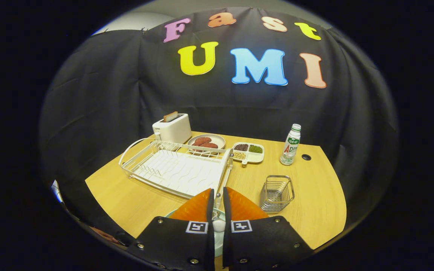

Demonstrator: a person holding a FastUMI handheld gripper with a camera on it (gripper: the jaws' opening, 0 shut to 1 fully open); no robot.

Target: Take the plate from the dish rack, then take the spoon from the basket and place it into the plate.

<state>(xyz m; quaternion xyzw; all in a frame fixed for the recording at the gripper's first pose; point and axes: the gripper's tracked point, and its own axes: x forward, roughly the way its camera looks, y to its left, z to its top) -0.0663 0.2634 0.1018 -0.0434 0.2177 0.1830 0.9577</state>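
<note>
A staged kitchen booth: black cloth wall point(100, 94) behind a wooden table point(315, 203) set with toaster point(172, 128), dish rack point(175, 169), food plate point(206, 143) and drink bottle point(291, 149).

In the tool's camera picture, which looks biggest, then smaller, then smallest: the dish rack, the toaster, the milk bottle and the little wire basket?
1. dish rack
2. toaster and wire basket: look alike, and the basket sits nearer, so unsure
3. milk bottle

The tool has its fingers nearly closed.
</note>
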